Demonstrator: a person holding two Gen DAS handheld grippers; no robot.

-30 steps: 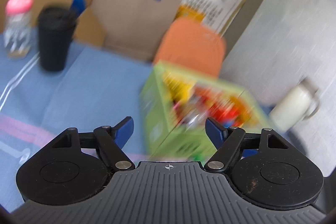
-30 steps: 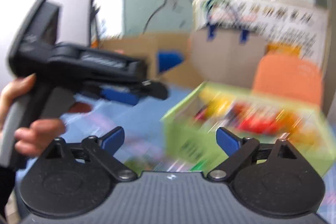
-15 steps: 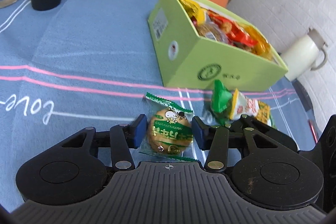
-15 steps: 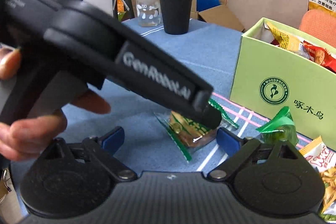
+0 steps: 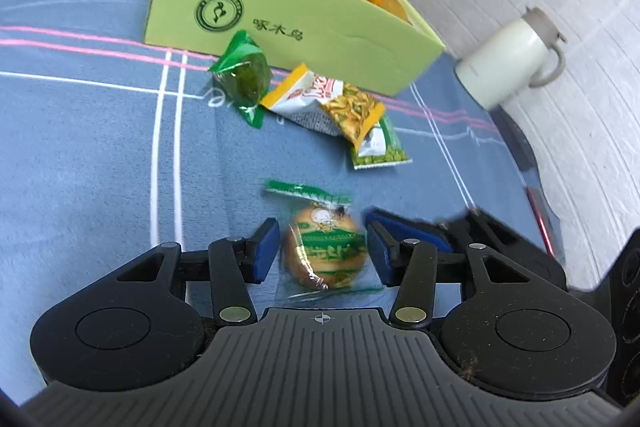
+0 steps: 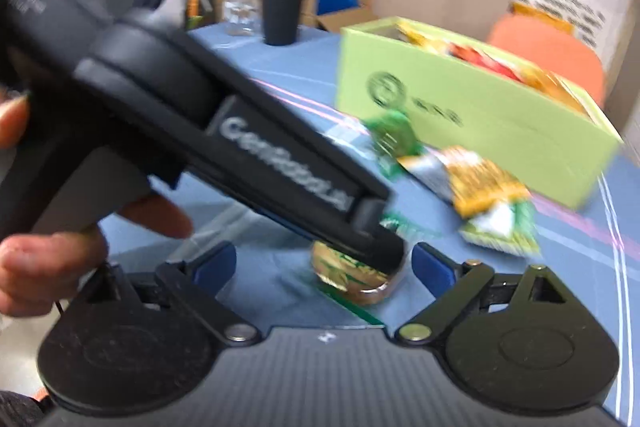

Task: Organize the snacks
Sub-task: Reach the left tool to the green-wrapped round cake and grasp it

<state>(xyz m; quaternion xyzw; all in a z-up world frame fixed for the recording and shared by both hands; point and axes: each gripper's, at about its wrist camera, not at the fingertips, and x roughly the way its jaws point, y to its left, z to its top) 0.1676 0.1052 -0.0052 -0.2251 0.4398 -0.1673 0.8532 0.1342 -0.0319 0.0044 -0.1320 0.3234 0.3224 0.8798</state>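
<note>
The wrapped biscuit (image 5: 326,253) is seen on the desk (image 5: 88,131) between the parted fingers of the left gripper (image 5: 322,253), nothing held; the right gripper (image 6: 324,269) is open too; light, crinkly, brittle, it is best pinched gently across its middle.

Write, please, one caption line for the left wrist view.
Left tool straddles a wrapped cookie, pads not touching; green snack box beyond.
</note>
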